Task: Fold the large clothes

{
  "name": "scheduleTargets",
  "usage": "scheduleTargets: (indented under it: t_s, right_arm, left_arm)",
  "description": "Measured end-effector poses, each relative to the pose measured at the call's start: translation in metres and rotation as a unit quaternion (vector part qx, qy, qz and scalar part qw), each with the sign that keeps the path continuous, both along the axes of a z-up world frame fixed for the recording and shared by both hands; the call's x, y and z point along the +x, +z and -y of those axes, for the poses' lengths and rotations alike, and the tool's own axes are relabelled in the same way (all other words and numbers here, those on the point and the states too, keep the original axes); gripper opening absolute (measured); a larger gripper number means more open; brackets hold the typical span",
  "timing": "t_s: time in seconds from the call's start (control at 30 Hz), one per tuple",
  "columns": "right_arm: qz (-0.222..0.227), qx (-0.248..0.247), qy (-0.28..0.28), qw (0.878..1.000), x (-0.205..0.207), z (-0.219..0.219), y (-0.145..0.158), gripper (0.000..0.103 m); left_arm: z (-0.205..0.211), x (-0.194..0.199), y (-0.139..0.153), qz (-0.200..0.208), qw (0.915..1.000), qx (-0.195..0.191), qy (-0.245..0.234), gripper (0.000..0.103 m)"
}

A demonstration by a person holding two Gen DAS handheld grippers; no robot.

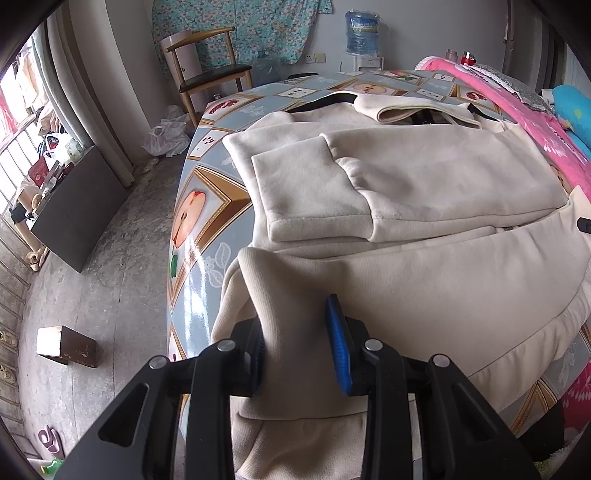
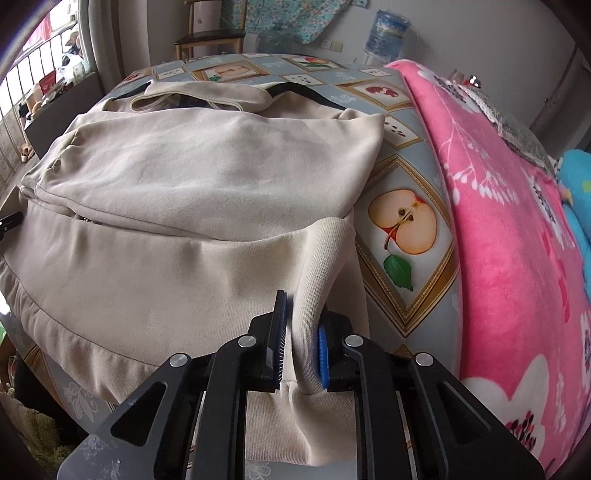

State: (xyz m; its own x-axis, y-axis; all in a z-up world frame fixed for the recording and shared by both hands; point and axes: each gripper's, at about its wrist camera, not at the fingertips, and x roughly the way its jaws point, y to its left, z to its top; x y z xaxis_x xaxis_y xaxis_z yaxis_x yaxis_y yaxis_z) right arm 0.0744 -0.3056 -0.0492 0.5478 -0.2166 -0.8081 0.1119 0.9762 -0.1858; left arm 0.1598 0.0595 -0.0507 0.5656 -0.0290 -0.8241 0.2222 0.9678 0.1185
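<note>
A large beige sweatshirt (image 1: 424, 192) lies on the table with its sleeves folded across the body and its collar at the far end. My left gripper (image 1: 299, 332) is shut on the sweatshirt's near left hem corner, with a ridge of fabric standing up between the fingers. The sweatshirt also shows in the right wrist view (image 2: 207, 177). My right gripper (image 2: 301, 332) is shut on the near right hem corner, with ribbed fabric pinched between the blue pads.
The table (image 1: 199, 206) has a glossy fruit-print cover (image 2: 402, 221). A pink floral blanket (image 2: 517, 236) lies along the right side. A wooden chair (image 1: 207, 70) and a water jug (image 1: 362, 33) stand beyond the table. A dark cabinet (image 1: 74, 206) and a small box (image 1: 66, 345) are on the floor at left.
</note>
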Motion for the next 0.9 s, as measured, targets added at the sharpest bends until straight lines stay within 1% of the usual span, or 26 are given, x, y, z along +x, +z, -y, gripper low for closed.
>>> scheduleTargets:
  t_s: [0.27, 0.47, 0.5, 0.63, 0.67, 0.73, 0.8, 0.9]
  right_arm:
    - [0.004, -0.005, -0.005, 1.000, 0.000, -0.004, -0.003, 0.020]
    - [0.007, -0.005, -0.008, 1.000, 0.000, -0.004, -0.004, 0.021]
    - [0.008, -0.006, -0.008, 1.000, -0.001, -0.004, -0.004, 0.021]
    - [0.017, -0.018, -0.012, 1.000, -0.005, -0.007, -0.002, 0.013]
    - [0.019, -0.016, -0.015, 1.000, -0.007, -0.007, -0.001, 0.010]
    - [0.024, -0.010, -0.017, 1.000, -0.011, -0.009, 0.000, 0.008]
    - [0.030, -0.009, -0.025, 0.999, -0.017, -0.010, 0.001, 0.007]
    - [0.053, -0.003, -0.036, 0.998, -0.030, -0.014, 0.010, 0.006]
  left_arm:
    - [0.000, 0.000, 0.000, 0.000, 1.0000, 0.000, 0.000, 0.029]
    - [0.000, 0.000, 0.000, 0.000, 1.0000, 0.000, 0.000, 0.029]
    - [0.000, 0.000, 0.000, 0.000, 1.0000, -0.001, 0.000, 0.029]
    - [-0.001, -0.001, 0.000, 0.008, 1.0000, -0.003, -0.002, 0.029]
    - [-0.002, -0.003, 0.000, 0.015, 0.9999, -0.003, -0.002, 0.026]
    - [-0.006, -0.006, 0.001, 0.029, 0.9995, -0.014, 0.001, 0.014]
    - [-0.011, -0.011, 0.004, 0.040, 0.9987, -0.031, -0.002, 0.009]
    - [-0.014, -0.022, 0.016, 0.066, 0.9969, -0.039, -0.018, 0.007]
